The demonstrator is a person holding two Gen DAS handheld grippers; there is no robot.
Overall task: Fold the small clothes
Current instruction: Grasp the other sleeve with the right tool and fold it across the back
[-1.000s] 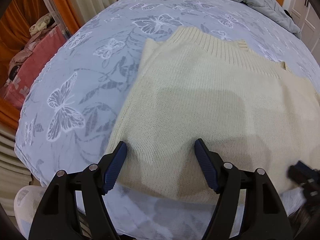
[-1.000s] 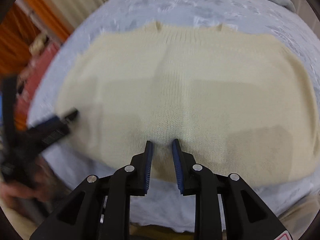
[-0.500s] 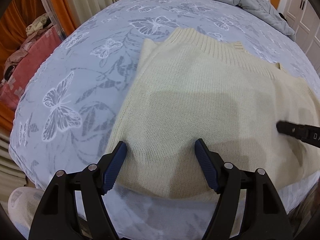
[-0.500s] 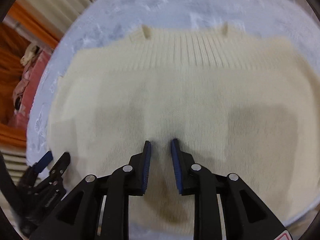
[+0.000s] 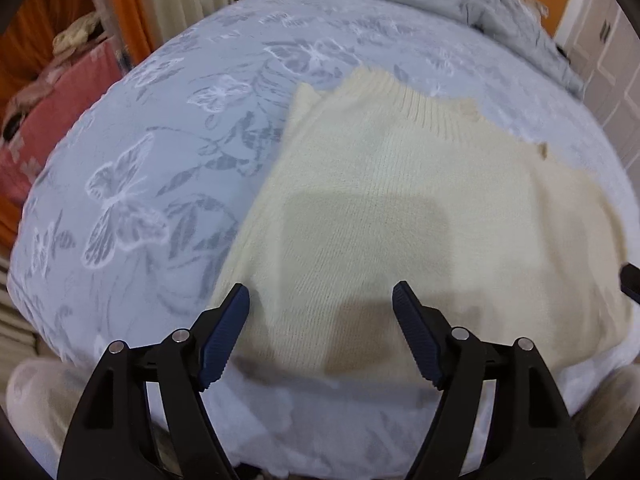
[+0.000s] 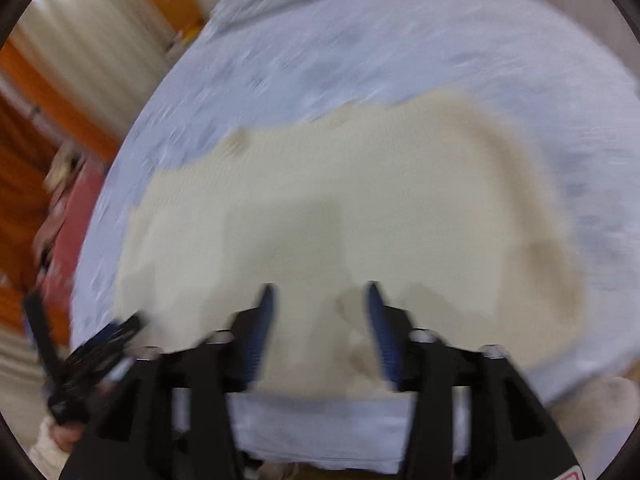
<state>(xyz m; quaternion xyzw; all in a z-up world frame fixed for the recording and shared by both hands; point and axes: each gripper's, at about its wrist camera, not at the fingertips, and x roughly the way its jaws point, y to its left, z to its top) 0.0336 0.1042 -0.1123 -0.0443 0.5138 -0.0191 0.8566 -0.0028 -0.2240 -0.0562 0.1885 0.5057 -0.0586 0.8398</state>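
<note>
At the far left of the left wrist view, a pink bedding pile (image 5: 60, 108) is cut off by the lens rim, and the pale heap on it is too blurred to name. The butterfly-print bedsheet (image 5: 132, 184) covers the bed. On it lies the cream knit sweater (image 5: 392, 200), flat, ribbed collar toward the far side; its right part runs out of frame. The left gripper (image 5: 321, 300) hangs released above the near hem, nothing between its jaws. A grey quilt (image 5: 460, 4) lies far right. The right wrist view is smeared; the right gripper (image 6: 320, 294), jaws just spread apart, hovers over the sweater's (image 6: 340, 216) near middle, gripping nothing.
</note>
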